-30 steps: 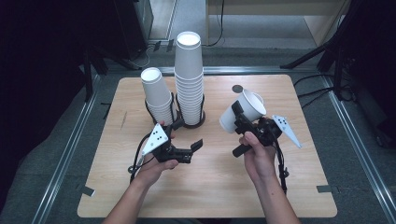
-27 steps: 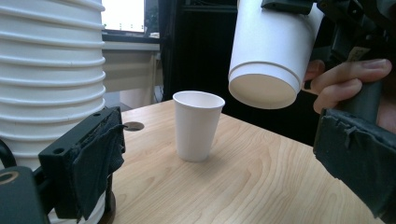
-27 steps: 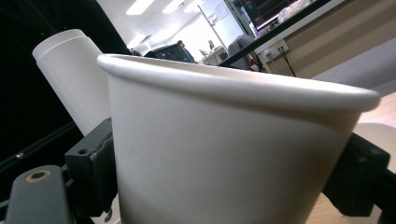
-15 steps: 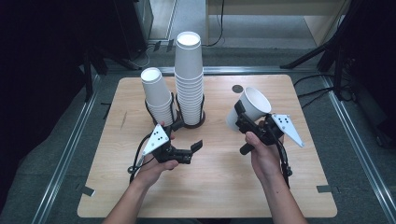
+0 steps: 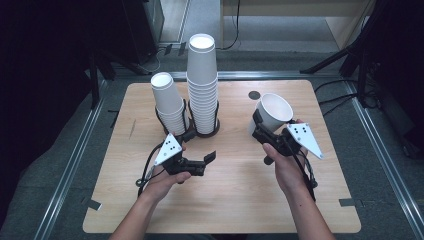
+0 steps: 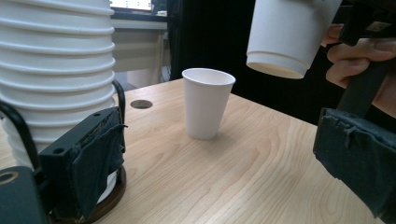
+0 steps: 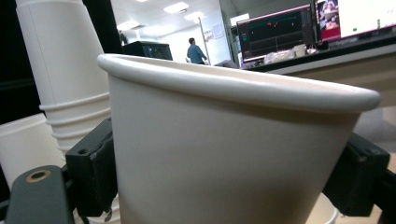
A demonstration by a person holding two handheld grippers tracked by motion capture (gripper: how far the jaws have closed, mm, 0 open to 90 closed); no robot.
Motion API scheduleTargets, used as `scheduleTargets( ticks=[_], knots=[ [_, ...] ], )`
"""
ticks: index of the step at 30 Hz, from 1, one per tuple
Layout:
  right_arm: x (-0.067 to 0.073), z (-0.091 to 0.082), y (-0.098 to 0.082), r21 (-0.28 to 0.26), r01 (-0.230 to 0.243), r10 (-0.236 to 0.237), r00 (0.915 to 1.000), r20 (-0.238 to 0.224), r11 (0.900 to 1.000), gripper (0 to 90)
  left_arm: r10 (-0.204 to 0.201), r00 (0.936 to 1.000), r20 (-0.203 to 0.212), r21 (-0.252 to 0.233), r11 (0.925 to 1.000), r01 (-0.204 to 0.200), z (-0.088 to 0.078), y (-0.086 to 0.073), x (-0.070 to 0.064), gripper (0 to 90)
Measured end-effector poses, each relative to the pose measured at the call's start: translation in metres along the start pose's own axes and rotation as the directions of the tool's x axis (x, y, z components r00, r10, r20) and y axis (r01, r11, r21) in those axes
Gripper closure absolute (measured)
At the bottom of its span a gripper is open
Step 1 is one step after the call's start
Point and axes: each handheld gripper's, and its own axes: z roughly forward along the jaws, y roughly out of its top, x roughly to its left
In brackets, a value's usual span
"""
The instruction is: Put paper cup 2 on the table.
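Note:
My right gripper is shut on the side wall of a white paper cup and holds it tilted above the right half of the table. In the right gripper view that cup sits between both black jaws. My left gripper hangs open and empty just in front of the tall cup stack. In the left gripper view its left pad is next to the stack's holder. That view also has a single cup standing upright on the table, with the held cup above and to the right of it.
A shorter, leaning cup stack stands in a black wire holder left of the tall one. A round dark hole marks the wooden table behind the held cup. Metal rails run along both sides of the table.
The right hand and its cup have shifted slightly to the right. The left gripper has kept still.

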Motion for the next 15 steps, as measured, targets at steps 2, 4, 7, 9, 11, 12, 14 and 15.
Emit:
scheduleTargets(
  ticks=[2,4,7,9,11,12,14,15],
  knots=[
    [-0.002,0.0,-0.001,0.001,0.02,-0.02,0.9998,0.003,1.0,13.8,-0.001,1.0,-0.009,0.006,1.0,0.001,-0.003,-0.002,0.001,2.0],
    [-0.004,-0.001,-0.001,0.001,0.043,-0.043,0.9991,0.002,0.999,14.0,-0.003,0.9998,-0.019,0.011,0.9999,0.003,-0.007,-0.004,0.003,2.0],
    [-0.006,-0.002,-0.001,-0.007,0.091,-0.091,0.9959,0.002,0.996,14.1,-0.009,0.9995,-0.031,0.019,0.9998,0.009,-0.014,-0.008,0.006,2.0],
    [-0.008,-0.002,-0.001,-0.01,0.11,-0.11,0.9939,0.001,0.994,14.1,-0.016,0.9989,-0.043,0.025,0.9995,0.017,-0.021,-0.012,0.009,2.0],
    [-0.009,-0.002,-0.001,-0.008,0.118,-0.118,0.993,0.001,0.993,14.1,-0.016,0.9984,-0.054,0.031,0.9994,0.018,-0.026,-0.015,0.011,2.0],
    [-0.01,-0.002,-0.001,-0.006,0.12,-0.12,0.9928,0.001,0.993,14.1,-0.018,0.998,-0.061,0.033,0.9992,0.02,-0.028,-0.016,0.012,2.0],
    [-0.011,-0.001,-0.001,-0.006,0.126,-0.126,0.992,0.003,0.992,14.1,-0.016,0.9976,-0.067,0.037,0.9991,0.019,-0.03,-0.017,0.013,2.0],
    [-0.013,-0.001,-0.002,-0.006,0.134,-0.134,0.9909,0.006,0.991,14.1,-0.014,0.9964,-0.084,0.036,0.9992,0.017,-0.032,-0.018,0.014,2.0]
  ],
)
